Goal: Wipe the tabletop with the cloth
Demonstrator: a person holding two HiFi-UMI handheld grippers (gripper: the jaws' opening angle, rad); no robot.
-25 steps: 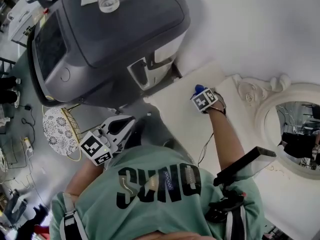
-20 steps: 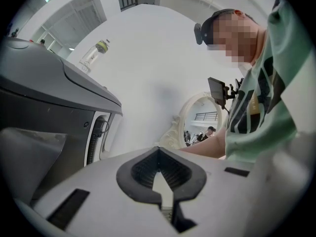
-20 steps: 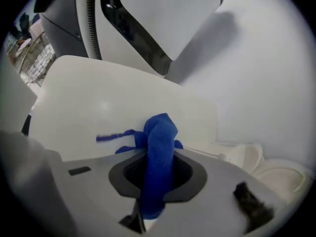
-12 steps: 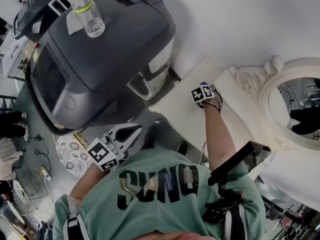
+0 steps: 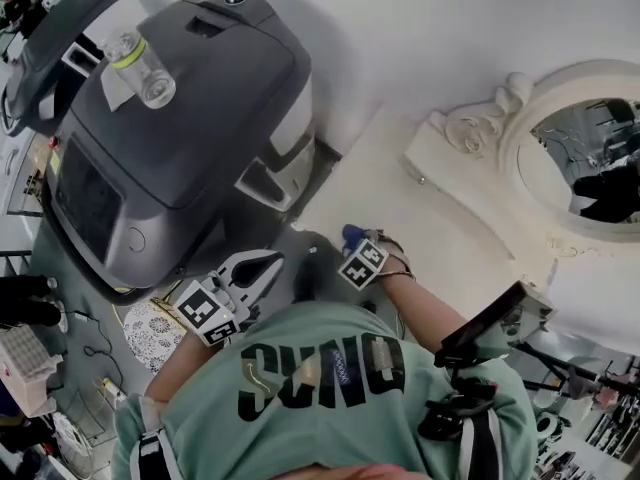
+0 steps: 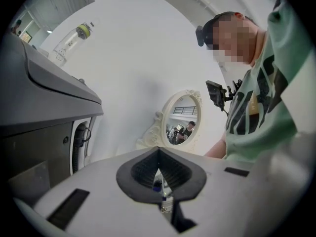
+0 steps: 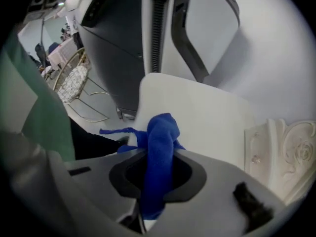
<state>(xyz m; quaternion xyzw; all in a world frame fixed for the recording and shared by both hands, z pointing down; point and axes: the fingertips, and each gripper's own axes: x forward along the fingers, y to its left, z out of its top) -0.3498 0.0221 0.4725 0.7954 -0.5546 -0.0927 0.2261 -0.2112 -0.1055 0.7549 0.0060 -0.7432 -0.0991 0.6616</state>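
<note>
Blue cloth (image 7: pixel 159 142) was clamped in right gripper (image 7: pixel 157 174) over tabletop (image 7: pixel 207 117); left gripper (image 6: pixel 159 174) held fingers closed, empty.

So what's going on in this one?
A person is working at a white tabletop with two handheld grippers. The right gripper is shut on a blue cloth and holds it at the tabletop's near edge, though actual contact with the surface can't be confirmed. The left gripper is shut and empty, held off to the side near the large gray machine. An ornate mirror sits at the table's far side.
</note>
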